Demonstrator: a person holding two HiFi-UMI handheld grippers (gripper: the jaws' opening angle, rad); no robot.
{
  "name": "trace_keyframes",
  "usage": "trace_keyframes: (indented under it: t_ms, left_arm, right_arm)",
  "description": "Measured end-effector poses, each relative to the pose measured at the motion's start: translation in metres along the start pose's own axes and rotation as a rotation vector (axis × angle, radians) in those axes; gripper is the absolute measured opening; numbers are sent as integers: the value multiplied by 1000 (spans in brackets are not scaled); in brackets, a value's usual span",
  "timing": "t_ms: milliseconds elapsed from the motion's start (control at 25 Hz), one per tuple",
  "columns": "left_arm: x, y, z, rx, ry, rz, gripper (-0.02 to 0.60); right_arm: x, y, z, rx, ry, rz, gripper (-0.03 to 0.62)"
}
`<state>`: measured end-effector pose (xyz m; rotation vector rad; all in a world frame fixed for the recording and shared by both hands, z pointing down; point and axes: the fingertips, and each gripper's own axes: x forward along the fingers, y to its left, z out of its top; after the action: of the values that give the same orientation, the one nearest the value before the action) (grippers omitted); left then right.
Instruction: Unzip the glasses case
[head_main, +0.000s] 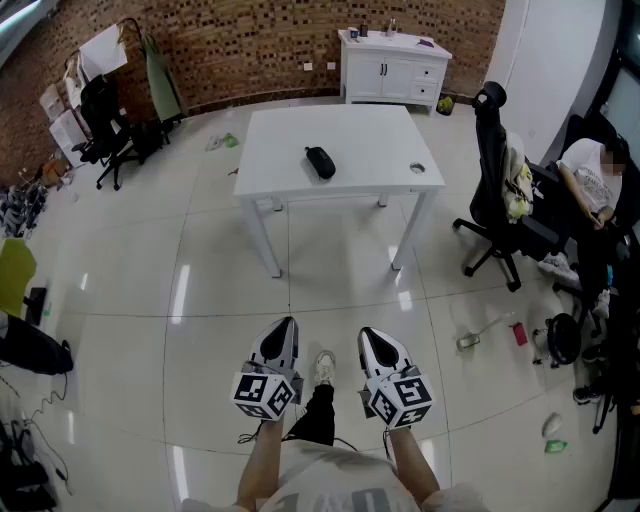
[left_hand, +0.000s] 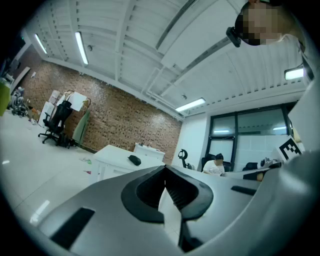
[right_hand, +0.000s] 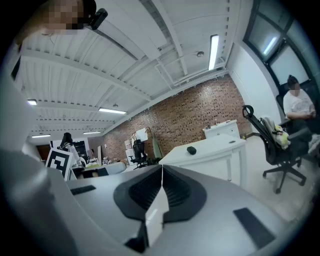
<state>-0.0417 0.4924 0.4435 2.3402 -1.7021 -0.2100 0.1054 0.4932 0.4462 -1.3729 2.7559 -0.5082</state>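
Observation:
A black glasses case (head_main: 320, 161) lies on a white table (head_main: 370, 150) far ahead of me; it shows as a small dark lump in the left gripper view (left_hand: 134, 160) and the right gripper view (right_hand: 191, 149). My left gripper (head_main: 284, 334) and right gripper (head_main: 372, 339) hang side by side over the tiled floor, well short of the table, pointing level toward it. The jaws of both are shut tip to tip, with nothing between them (left_hand: 165, 168) (right_hand: 161, 167).
A black office chair (head_main: 500, 190) stands right of the table, and a seated person (head_main: 592, 185) is beyond it. A white cabinet (head_main: 392, 65) stands against the brick wall. More chairs (head_main: 105, 125) and clutter line the left; small items (head_main: 475, 338) litter the floor at right.

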Motion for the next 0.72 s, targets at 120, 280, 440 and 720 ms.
trace_keyframes:
  t_ms: [120, 280, 440, 720]
  left_arm:
    - [76, 45, 12, 10, 20, -8, 5]
    - [179, 103, 45, 33, 24, -21, 5]
    - [276, 136, 62, 60, 46, -60, 5]
    - [451, 208, 44, 102, 175, -92, 3]
  right_arm:
    - [84, -33, 21, -10, 25, -5, 2]
    - [195, -69, 46, -21, 61, 0, 2]
    - [293, -112, 48, -47, 132, -4, 2]
    - [456, -210, 11, -40, 329, -13, 2]
